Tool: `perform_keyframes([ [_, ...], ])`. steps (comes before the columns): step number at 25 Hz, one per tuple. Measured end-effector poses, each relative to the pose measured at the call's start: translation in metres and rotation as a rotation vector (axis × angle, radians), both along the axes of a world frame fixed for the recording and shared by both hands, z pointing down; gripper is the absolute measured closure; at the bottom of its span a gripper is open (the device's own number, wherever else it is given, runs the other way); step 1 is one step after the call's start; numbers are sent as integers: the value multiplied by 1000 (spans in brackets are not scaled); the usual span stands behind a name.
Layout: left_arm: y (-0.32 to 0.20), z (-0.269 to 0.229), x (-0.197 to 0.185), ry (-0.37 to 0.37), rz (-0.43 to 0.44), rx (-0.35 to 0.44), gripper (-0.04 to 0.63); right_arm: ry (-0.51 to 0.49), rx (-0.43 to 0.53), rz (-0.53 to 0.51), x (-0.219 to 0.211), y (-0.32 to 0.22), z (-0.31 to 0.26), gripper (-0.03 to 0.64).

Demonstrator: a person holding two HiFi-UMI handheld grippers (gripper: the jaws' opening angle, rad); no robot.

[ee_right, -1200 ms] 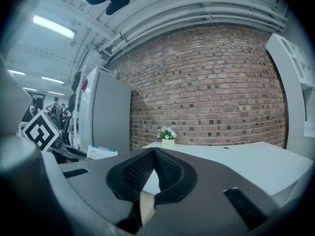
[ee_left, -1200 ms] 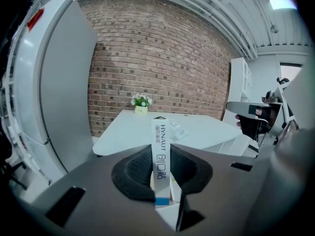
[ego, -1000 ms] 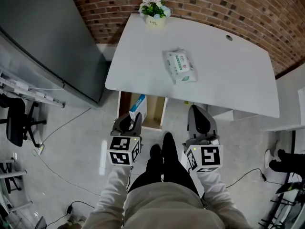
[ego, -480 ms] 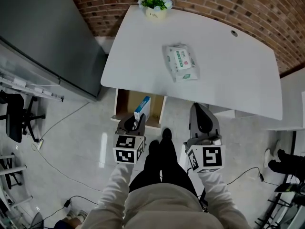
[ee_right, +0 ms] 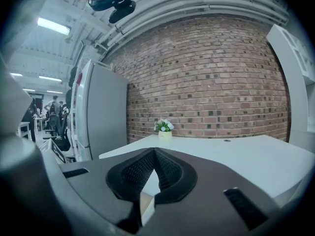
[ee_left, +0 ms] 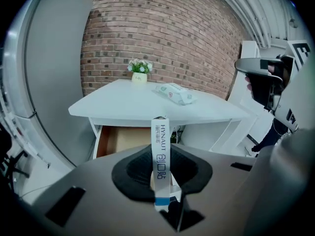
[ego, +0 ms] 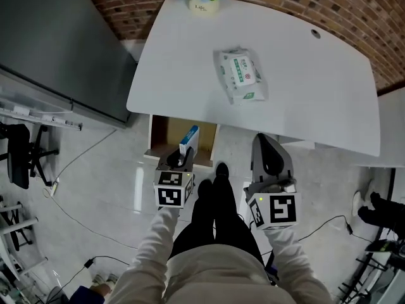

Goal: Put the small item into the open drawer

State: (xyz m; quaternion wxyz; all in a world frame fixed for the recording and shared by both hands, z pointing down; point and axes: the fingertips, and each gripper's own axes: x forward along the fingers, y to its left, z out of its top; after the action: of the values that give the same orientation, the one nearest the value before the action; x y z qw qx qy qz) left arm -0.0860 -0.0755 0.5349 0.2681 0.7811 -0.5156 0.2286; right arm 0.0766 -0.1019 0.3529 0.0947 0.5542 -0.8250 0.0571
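**Lower the box well inside the drawer**

The small box [ee_left: 160,167] stands upright, pinched between the jaws of the left gripper [ego: 180,159], at the front of the open drawer [ego: 166,130] and towards its right side. To do this step well, I judge the box should go further in over the drawer's bare brown floor. It should stay clear of the desk [ego: 304,94] edge overhanging the drawer and sink low before the jaws spread. The right gripper [ego: 267,145], jaws pressed together on nothing, hangs to the right of the drawer.
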Motion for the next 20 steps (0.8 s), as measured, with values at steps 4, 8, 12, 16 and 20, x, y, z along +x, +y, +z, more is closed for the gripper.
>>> perform_keyframes([
  [4, -7, 25, 1, -3, -11, -43, 512, -7, -13, -11, -1, -5, 8, 591],
  [8, -16, 48, 4, -15, -16, -79, 512, 13, -30, -19, 0, -11, 16, 591],
  [12, -25, 70, 4, -32, -20, -109, 512, 13, -46, -16, -1, -17, 26, 591],
  [16, -31, 88, 9, -58, 14, -146, 512, 20, -61, -20, -2, -23, 35, 591],
  [20, -40, 111, 12, -65, 18, -175, 512, 24, -70, -16, -1, -30, 41, 591],
])
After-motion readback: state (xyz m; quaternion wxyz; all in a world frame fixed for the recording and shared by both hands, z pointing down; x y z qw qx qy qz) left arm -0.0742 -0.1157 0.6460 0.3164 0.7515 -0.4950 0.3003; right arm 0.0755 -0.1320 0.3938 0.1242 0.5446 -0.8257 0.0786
